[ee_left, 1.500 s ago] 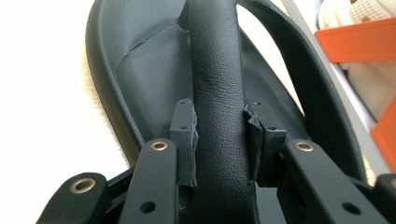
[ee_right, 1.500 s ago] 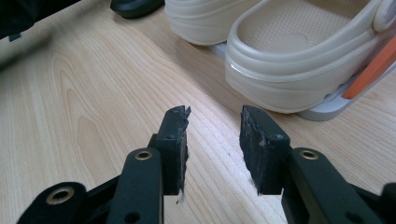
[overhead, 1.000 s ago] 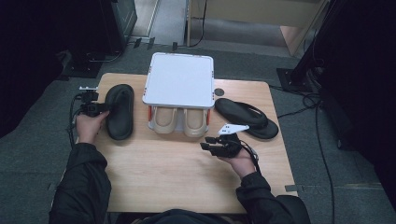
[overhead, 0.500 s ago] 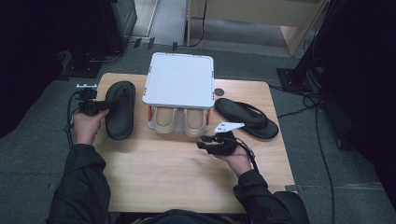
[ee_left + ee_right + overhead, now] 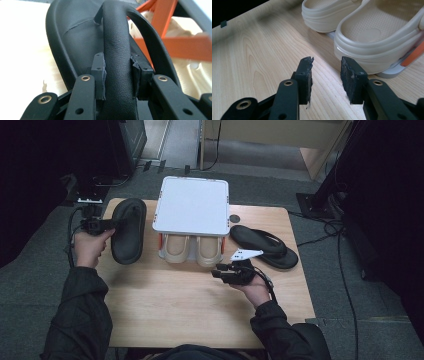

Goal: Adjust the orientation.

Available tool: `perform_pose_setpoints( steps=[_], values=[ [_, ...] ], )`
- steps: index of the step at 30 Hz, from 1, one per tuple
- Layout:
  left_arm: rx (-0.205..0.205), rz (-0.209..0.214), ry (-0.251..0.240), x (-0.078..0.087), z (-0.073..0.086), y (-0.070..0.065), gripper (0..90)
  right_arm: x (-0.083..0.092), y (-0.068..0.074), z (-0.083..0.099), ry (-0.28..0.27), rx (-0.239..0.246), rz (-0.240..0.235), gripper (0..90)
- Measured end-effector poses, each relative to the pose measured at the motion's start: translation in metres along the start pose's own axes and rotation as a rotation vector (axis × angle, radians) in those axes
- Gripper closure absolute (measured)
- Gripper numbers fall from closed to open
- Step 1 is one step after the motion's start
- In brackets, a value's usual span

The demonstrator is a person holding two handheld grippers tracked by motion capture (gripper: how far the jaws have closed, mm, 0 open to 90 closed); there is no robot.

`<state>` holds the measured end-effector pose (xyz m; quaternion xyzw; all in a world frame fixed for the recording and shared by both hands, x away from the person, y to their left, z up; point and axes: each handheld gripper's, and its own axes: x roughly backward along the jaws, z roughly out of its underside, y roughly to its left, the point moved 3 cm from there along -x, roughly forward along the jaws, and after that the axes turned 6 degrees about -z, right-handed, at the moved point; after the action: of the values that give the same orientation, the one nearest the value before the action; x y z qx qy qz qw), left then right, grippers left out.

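My left gripper at the table's left is shut on the strap of a black flip-flop, holding it lifted and tilted above the wood. In the left gripper view both pads pinch the wide black strap, with the sole behind it. A second black flip-flop lies flat at the right. Two beige clogs sit heel-out on the lower shelf of a small rack under a white top. My right gripper hovers open just before the clogs, nothing between its pads.
The rack has orange struts and a white base edge. The wooden table stretches toward the person. Cables trail on the grey floor to the right, and dark equipment stands around the table.
The left gripper has risen with the black flip-flop, which now hangs higher and more tilted. The right gripper has stayed where it was.
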<state>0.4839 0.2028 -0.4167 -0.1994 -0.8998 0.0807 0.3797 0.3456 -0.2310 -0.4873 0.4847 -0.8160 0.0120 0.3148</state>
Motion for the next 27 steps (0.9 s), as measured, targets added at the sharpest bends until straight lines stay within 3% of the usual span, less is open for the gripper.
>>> perform_pose_setpoints(
  steps=[6,15,27],
  values=[
    [-0.036,-0.006,0.002,0.008,-0.023,-0.012,68.2,0.001,-0.001,0.001,0.003,-0.006,0.008,61.5],
    [-0.035,0.0,-0.02,0.024,-0.051,-0.025,68.2,0.002,-0.001,0.001,0.003,0.002,0.009,61.5],
    [-0.082,0.023,-0.051,0.03,-0.092,-0.066,68.1,0.004,-0.002,0.001,-0.006,-0.005,0.011,61.5]
  ],
)
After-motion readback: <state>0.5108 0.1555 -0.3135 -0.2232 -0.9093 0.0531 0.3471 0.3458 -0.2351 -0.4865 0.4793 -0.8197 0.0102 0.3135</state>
